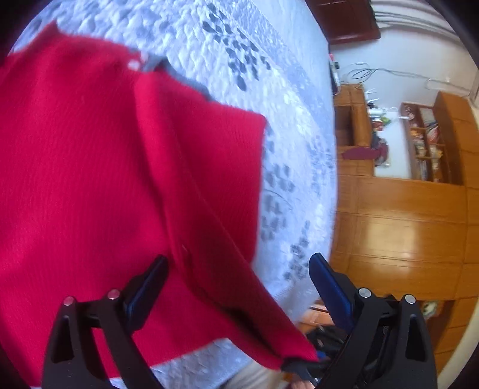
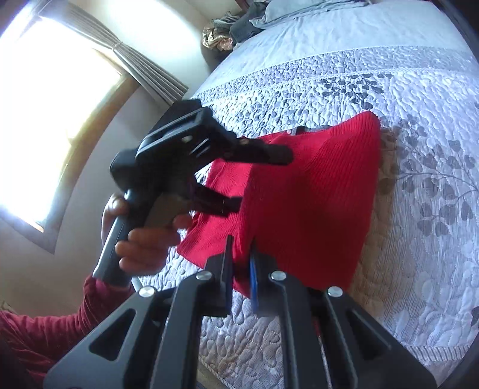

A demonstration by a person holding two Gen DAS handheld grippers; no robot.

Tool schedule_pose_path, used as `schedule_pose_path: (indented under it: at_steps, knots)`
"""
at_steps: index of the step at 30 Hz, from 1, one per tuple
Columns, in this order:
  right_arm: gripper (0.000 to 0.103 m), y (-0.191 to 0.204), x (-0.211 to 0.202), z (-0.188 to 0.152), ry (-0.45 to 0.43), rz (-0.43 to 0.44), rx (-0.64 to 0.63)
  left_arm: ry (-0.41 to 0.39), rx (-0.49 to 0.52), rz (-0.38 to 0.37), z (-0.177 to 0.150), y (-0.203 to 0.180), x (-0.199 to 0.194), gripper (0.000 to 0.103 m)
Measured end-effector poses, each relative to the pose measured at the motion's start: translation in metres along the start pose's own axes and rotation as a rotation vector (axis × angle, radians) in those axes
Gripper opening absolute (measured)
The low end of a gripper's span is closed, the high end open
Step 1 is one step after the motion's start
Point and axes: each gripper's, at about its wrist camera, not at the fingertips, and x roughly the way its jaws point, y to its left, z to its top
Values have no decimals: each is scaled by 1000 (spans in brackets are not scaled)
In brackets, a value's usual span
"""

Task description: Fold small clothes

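Observation:
A red ribbed knit garment lies on the quilted bedspread, with one corner pulled up off the bed. My left gripper is open, its fingers spread wide with the red cloth passing between them untouched. In the right wrist view the garment rises toward the camera. My right gripper is shut on the garment's near edge and lifts it. The left gripper shows there too, held by a hand over the garment's left side, fingers apart.
The grey-white quilted bedspread covers the bed. Pillows and bundled cloth lie at the head. A wooden floor and shelves lie past the bed's edge. A bright window with curtains is at the left.

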Motion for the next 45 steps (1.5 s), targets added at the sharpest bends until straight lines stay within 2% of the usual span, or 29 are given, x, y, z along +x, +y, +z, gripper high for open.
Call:
schedule_pose_path:
  at_steps: [2, 6, 10, 12, 13, 14, 16, 19, 24, 30, 38, 45]
  knots:
    - [8, 0, -1, 0, -5, 5, -2, 24, 3, -23, 1, -4, 7, 94]
    - [8, 1, -5, 0, -10, 15, -6, 41, -40, -19, 14, -5, 21, 94]
    - [8, 1, -7, -2, -4, 14, -15, 16, -19, 9, 31, -14, 22, 94]
    - [8, 0, -7, -1, -7, 21, -11, 9, -7, 25, 40, -18, 22, 87]
    - [8, -2, -7, -1, -8, 21, -9, 10, -1, 41, 43, -18, 23, 71]
    - [8, -2, -7, -1, -10, 20, -9, 15, 5, 66, 46, -18, 25, 47]
    - [8, -2, -7, -1, -15, 20, -8, 15, 2, 84, 50, -13, 27, 19]
    - [8, -4, -6, -3, -10, 19, 0, -8, 15, 62, 49, -9, 22, 17]
    - [8, 12, 12, -4, 26, 30, -15, -44, 111, 101, 47, -19, 5, 17]
    - [8, 47, 51, 3, 79, 83, -58, -106, 176, 149, 43, -19, -45, 17]
    - [8, 101, 122, 17, 176, 113, -123, -181, 157, 263, 44, 27, -122, 17]
    - [8, 114, 183, 10, 275, 75, -134, -175, 159, 301, 49, 72, -138, 17]
